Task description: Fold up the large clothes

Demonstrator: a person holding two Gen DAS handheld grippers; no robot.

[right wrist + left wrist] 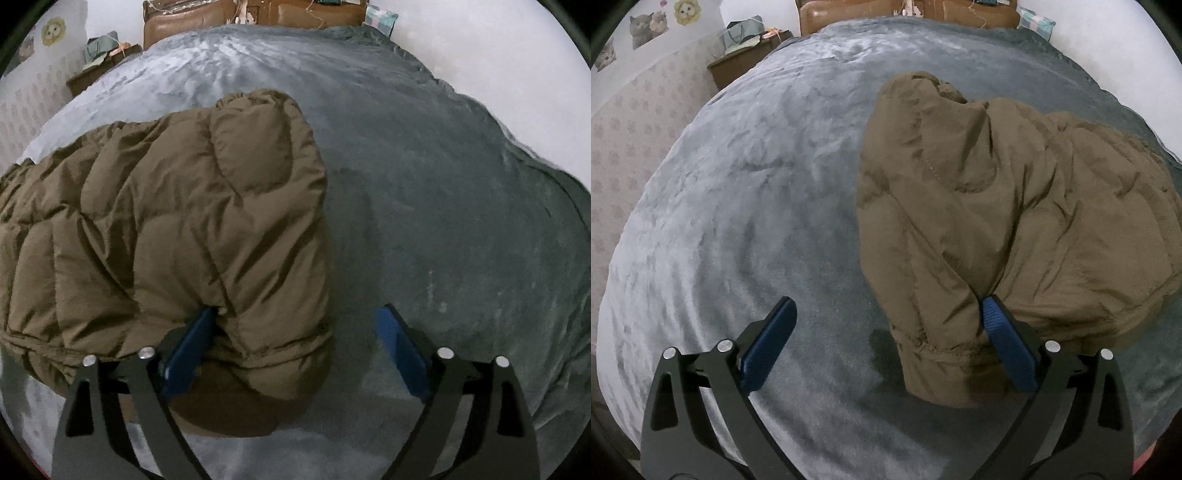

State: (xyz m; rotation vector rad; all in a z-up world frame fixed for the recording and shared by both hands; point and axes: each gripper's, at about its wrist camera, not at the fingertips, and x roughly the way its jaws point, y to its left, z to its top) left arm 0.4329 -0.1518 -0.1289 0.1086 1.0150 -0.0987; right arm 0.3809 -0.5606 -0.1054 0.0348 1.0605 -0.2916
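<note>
Both my claws are spread wide, gripping nothing. L gripper (888, 310) hangs over the grey blanket (738, 192) w/ its jaws apart; its right finger pad (1006, 343) is tucked into a fold at the near edge of the brown puffer jacket (997, 206), touching fabric, while the left pad (768, 343) is out over bare blanket, well apart from the coat. A cuffed end of the jacket droops btwn the two fingers, nearer the right one.

R gripper (295, 317) same story, mirrored: jaws released, left pad (188, 347) pressed under the quilted bulge of the jacket (166, 221), right pad (400, 350) over plain blanket (443, 206). Nothing clamped on either side.

Jacket lies bunched up in a mound on the bed, near its front edge, btwn my two claws: at right in the L wrist view, at left in the R one. Brown headboard (871, 14) at the far end, a low wooden nightstand (738, 62) w/ a bag on it at far left, cat stickers (646, 24) on the wall
</note>
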